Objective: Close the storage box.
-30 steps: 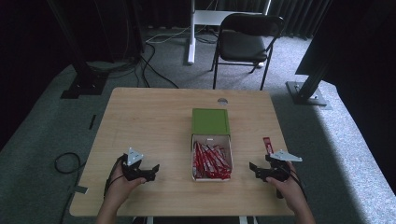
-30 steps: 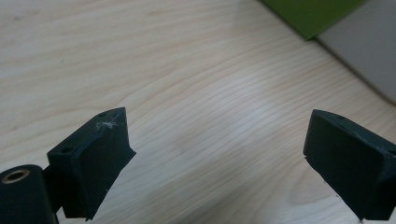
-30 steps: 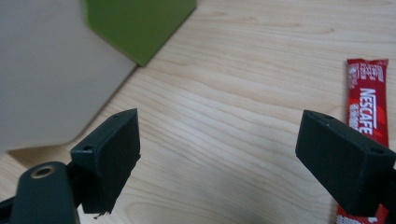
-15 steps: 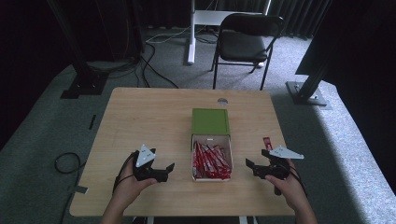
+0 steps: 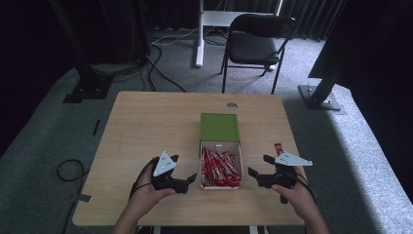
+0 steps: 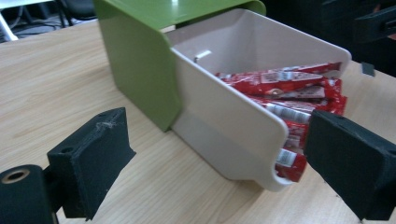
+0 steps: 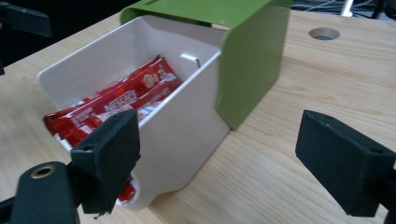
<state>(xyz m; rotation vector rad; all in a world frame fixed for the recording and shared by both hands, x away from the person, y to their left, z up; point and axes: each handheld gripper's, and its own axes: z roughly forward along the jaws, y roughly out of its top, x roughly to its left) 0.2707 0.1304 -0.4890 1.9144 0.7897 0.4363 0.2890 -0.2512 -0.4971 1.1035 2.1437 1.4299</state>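
Nearest, left tongs (image 5: 187,178) and right tongs (image 5: 258,167), both gaping wide and empty, low over the tabletop (image 5: 146,122) in a hand each. Between them, just apart from either, a white drawer (image 5: 220,145) heaped with red sachets (image 5: 220,168), pulled out of a green box (image 5: 219,126) behind. One loose red sachet (image 5: 278,147) beside the right tongs. Beyond the tabletop, a black chair (image 5: 255,46).

This looks like a lab or recording studio space. A plain wooden table (image 5: 146,126) stands on grey carpet (image 5: 44,146), ringed by black curtains (image 5: 29,44) and black metal stands (image 5: 83,73) with floor plates; loose cables (image 5: 160,63) trail across the floor, and a black folding chair (image 5: 258,44) waits behind.
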